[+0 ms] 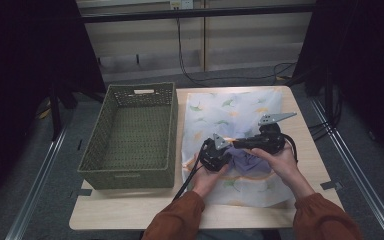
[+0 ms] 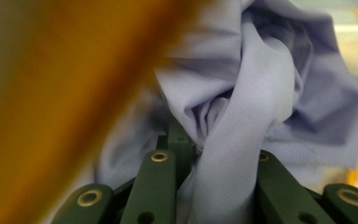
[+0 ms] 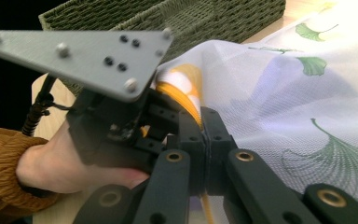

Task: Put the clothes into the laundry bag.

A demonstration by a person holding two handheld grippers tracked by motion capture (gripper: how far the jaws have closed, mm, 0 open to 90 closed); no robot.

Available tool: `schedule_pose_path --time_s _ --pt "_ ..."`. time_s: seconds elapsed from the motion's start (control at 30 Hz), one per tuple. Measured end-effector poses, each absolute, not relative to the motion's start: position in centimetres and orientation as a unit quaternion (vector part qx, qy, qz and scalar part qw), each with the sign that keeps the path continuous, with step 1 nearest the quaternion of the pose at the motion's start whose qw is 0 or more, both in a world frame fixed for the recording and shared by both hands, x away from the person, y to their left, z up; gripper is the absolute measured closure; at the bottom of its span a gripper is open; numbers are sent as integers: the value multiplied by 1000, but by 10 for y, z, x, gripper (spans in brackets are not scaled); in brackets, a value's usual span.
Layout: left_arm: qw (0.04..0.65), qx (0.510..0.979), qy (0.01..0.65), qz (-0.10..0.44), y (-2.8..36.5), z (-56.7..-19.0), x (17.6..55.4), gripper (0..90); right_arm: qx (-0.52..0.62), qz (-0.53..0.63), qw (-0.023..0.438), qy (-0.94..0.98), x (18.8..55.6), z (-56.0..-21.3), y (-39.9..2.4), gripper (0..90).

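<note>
Crumpled lavender cloth (image 2: 242, 116) sits clamped in the left gripper (image 1: 219, 152); the right gripper (image 3: 200, 135) pinches the sheer leaf-printed cloth's (image 3: 284, 93) orange-striped edge. Beyond both, left, stands a woven green basket (image 1: 130, 132).

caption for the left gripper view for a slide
Left gripper fingers shut on a twisted fold of lilac cloth.

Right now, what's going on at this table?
A person works a gripper in each hand over a white leaf-printed cloth spread on the table, beside a green woven basket. The left gripper is closed on a bunched lavender cloth lying on the sheet. The right gripper pinches the printed cloth's orange-trimmed edge and holds it raised over the bundle. The basket looks empty.
</note>
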State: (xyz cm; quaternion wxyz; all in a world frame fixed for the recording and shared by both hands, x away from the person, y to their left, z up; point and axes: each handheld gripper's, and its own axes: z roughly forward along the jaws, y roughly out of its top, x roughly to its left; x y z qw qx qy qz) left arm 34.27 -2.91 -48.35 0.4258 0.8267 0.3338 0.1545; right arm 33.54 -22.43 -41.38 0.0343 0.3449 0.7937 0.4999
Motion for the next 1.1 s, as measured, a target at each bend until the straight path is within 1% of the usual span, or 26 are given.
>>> schedule_pose_path --time_s 0.1,0.23,0.4,0.43,0.5,0.57,0.63,0.7,0.73,0.8,0.9,0.93,1.07,1.1 --pt "437 807 361 167 -31 -484 346 805 342 500 33 795 335 -414 -224 894" --pt "441 793 377 186 -34 -486 352 806 341 497 29 797 336 -415 -225 894" --pt "447 778 397 194 -34 -490 357 803 332 494 21 804 336 -417 -223 894" --pt "445 779 400 186 -34 -492 359 796 331 491 20 805 335 -417 -222 895" --pt "436 787 397 184 -35 -496 361 758 328 489 18 808 335 -418 -221 895" --pt "426 799 387 175 -35 -499 361 669 328 486 17 810 335 -419 -221 895" --pt "424 805 377 170 -34 -498 360 605 332 484 17 810 336 -420 -222 895" --pt "431 805 373 163 -33 -495 357 509 334 485 17 808 337 -421 -224 895" --pt "423 815 360 165 -31 -492 356 479 335 486 18 807 337 -421 -224 894" --pt "427 819 349 159 -28 -488 352 422 336 488 19 805 337 -421 -225 894" --pt "425 832 325 145 -21 -481 346 368 336 488 20 805 337 -420 -226 894" --pt "433 830 325 138 -20 -480 344 358 336 488 21 805 337 -420 -226 894" --pt "432 841 296 134 -11 -472 333 354 336 489 21 805 337 -420 -227 894" --pt "436 842 291 126 -8 -470 329 359 337 489 21 804 337 -420 -227 894"
